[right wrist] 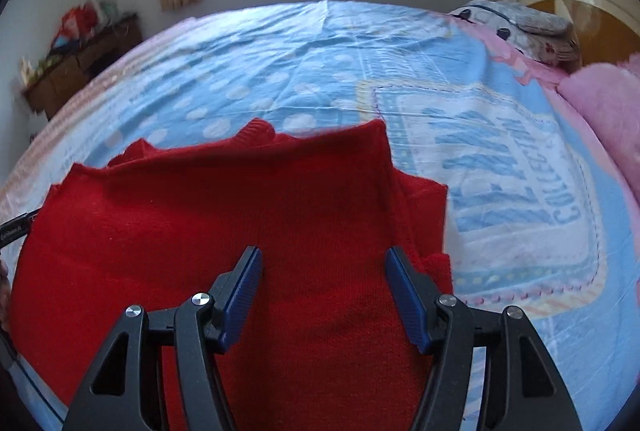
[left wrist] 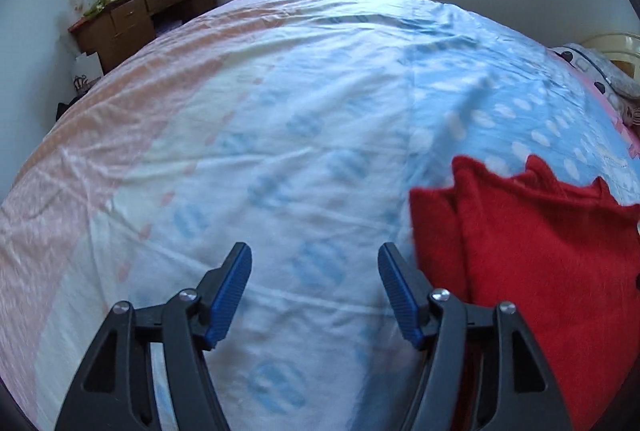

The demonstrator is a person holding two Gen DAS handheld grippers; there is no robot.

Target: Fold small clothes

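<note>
Through my left wrist view, my left tongs [left wrist: 315, 267] hang released over the bare bed sheet [left wrist: 280, 119], gripping nothing. The one red sweater [left wrist: 532, 255] lies just beside them on the right, a flap already doubled over along its near edge. A cluttered wooden desk [left wrist: 136, 19] stands by the far wall.

Through my right wrist view, my right tongs [right wrist: 323, 271] are released too, spread directly above the red sweater [right wrist: 224, 215], which lies partly folded on the bed. I count one garment, two tongs, one pink pillow [right wrist: 608, 111]. My worry: the knit is thick and layered, so a shallow pinch could catch only the top layer and drag the fold askew.
</note>
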